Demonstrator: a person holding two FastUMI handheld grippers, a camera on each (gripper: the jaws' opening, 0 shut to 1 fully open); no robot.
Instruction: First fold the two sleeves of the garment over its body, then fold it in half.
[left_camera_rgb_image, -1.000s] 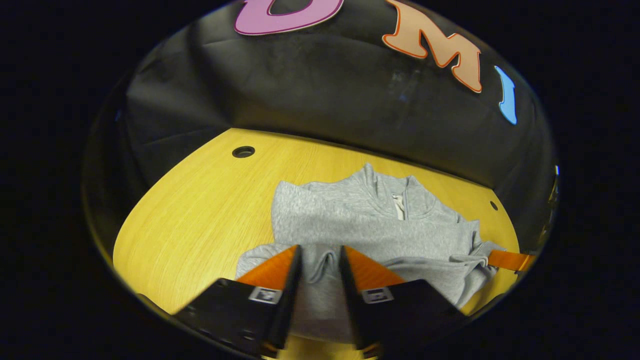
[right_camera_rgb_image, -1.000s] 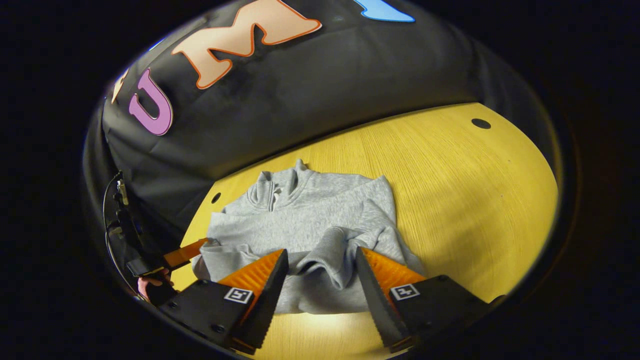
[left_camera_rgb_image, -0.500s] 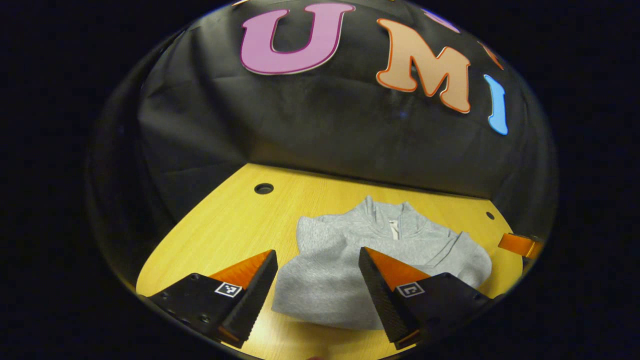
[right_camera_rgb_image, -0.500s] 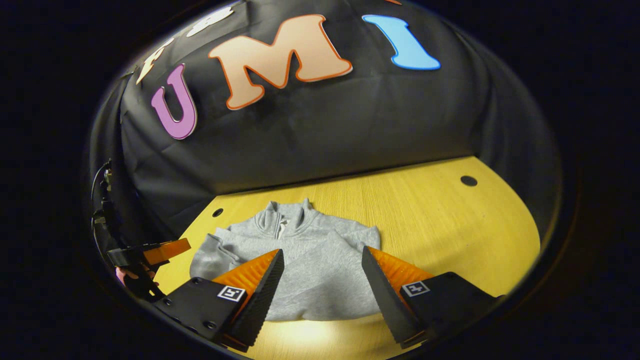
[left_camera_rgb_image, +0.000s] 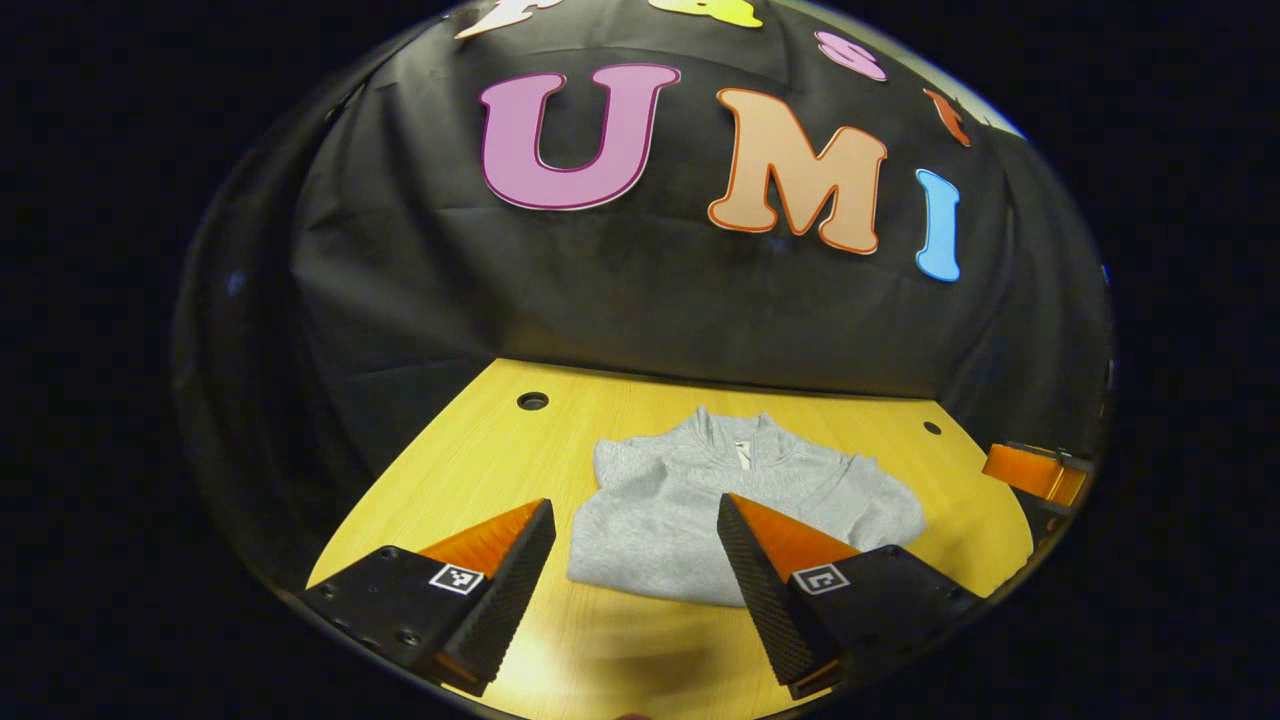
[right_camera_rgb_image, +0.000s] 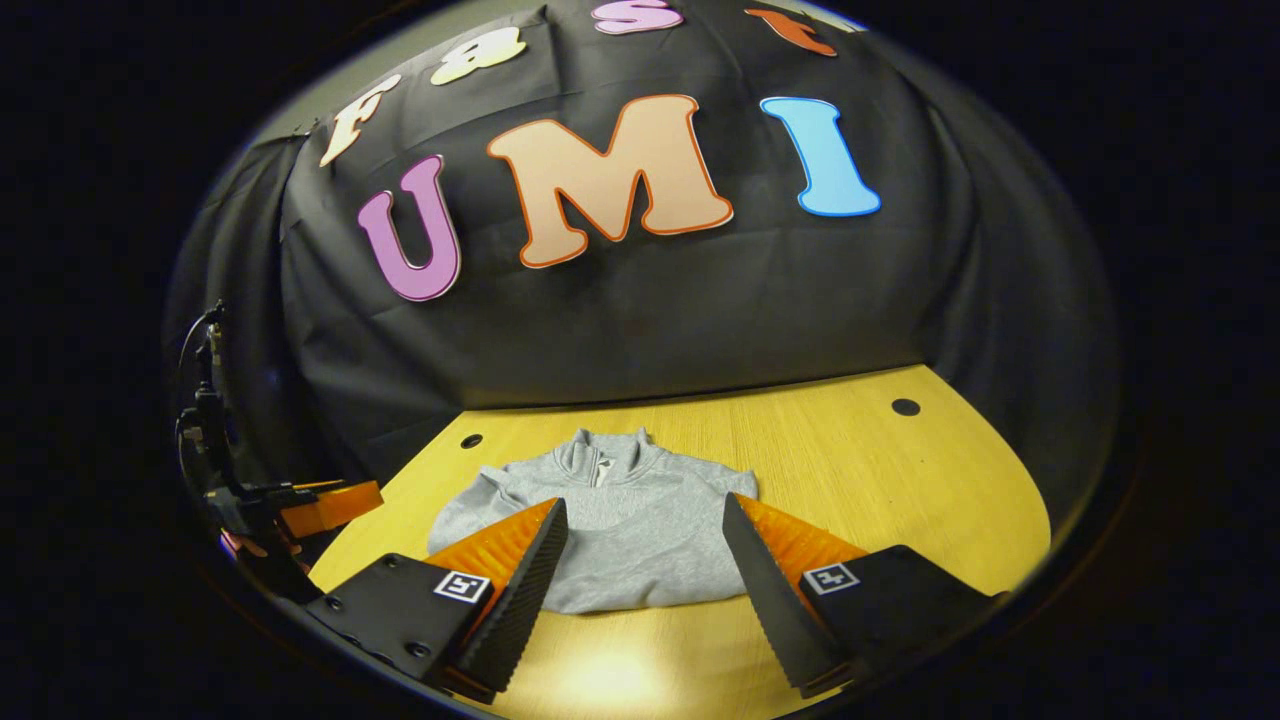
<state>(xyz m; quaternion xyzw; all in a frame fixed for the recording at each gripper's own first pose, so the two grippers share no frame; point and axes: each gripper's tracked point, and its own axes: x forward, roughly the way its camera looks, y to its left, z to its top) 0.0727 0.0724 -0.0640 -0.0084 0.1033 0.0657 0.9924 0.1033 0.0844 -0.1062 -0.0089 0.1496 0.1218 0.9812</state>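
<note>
Since a second ago both grippers have let go of the sweatshirt and drawn back toward the near edge of the table, so the garment now sits farther off in each view; the left one, which was pinching a bunched fold, has opened wide.

Nearest in the left gripper view, the left gripper hangs over the near part of the wooden table with its fingers spread well apart and nothing between them. In the right gripper view the right gripper is likewise spread wide and empty, and the left gripper also shows at that view's left edge.

Just beyond the fingertips lies the grey zip-neck sweatshirt, around the middle of the table, collar toward the far edge. It reads as a compact, roughly rectangular bundle: no sleeve sticks out, and its near edge is a rounded fold rather than a hem. The cloth looks soft and thick, with a slight bulge at one side.

Judged from this, both sleeve folds and the half fold look finished, and the step in hand is the withdrawal. The next move calls for little: at most a light press to flatten the bulge without dragging the layers apart.
</note>
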